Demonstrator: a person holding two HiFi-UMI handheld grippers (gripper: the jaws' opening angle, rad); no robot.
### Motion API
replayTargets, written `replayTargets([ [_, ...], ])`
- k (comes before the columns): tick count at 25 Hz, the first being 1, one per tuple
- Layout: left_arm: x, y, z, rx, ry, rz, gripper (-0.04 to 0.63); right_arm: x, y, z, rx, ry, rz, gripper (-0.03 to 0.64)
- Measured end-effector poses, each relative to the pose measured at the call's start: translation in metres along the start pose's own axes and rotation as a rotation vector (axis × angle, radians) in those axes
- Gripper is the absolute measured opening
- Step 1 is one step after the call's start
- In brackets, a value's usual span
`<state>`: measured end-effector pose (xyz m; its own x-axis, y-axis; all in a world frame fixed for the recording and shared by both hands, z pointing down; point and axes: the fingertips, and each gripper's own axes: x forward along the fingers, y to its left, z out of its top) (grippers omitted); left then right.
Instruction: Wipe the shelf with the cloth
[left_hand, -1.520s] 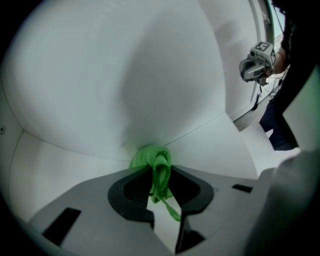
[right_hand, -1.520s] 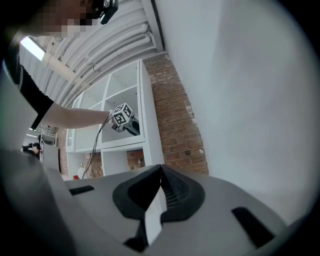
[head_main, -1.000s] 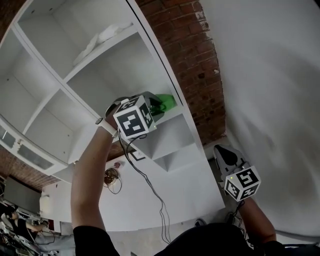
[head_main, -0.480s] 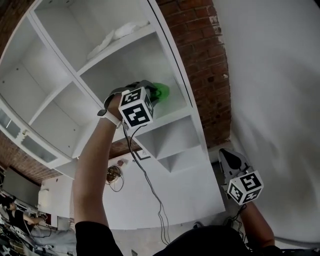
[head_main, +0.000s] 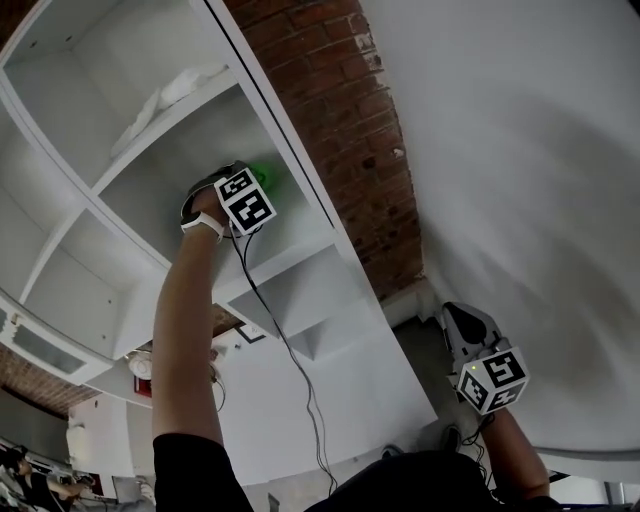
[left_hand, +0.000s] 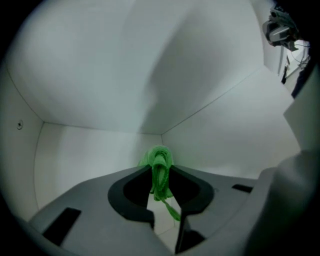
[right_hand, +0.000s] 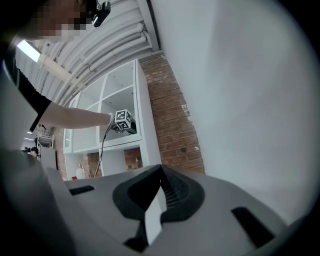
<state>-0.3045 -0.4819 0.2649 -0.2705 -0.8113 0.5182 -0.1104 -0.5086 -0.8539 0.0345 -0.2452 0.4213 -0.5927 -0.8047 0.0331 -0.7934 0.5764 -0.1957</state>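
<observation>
Moved deeper into the shelf (head_main: 290, 258) at eleven o'clock, my left gripper (left_hand: 160, 171) clamps the green cloth (left_hand: 159, 159), while my right gripper (right_hand: 159, 174) hangs closed and empty at four o'clock.

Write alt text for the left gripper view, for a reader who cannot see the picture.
The left gripper has its jaws shut on a bunched green cloth, which points into the inner corner of a white shelf compartment. The compartment's bare white walls fill the rest of the picture. Whether the cloth touches a surface cannot be told.
</observation>
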Motion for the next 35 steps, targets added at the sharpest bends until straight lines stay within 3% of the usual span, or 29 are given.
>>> replayTargets([
  [5, 0.022, -0.013, 0.001, -0.022, 0.017, -0.097, 0.095, -0.006, -0.016, -0.007, 0.016, 0.013, -0.042, 0.000],
  [10, 0.017, -0.026, 0.006, -0.041, 0.004, -0.188, 0.092, 0.001, -0.013, -0.013, 0.025, 0.018, -0.024, 0.000],
  [20, -0.030, -0.058, 0.017, -0.030, -0.062, -0.280, 0.092, 0.022, 0.011, -0.016, 0.018, 0.034, 0.066, 0.000],
  [35, -0.127, -0.115, 0.019, 0.063, -0.120, -0.349, 0.092, 0.044, 0.071, -0.014, -0.003, 0.039, 0.244, 0.000],
])
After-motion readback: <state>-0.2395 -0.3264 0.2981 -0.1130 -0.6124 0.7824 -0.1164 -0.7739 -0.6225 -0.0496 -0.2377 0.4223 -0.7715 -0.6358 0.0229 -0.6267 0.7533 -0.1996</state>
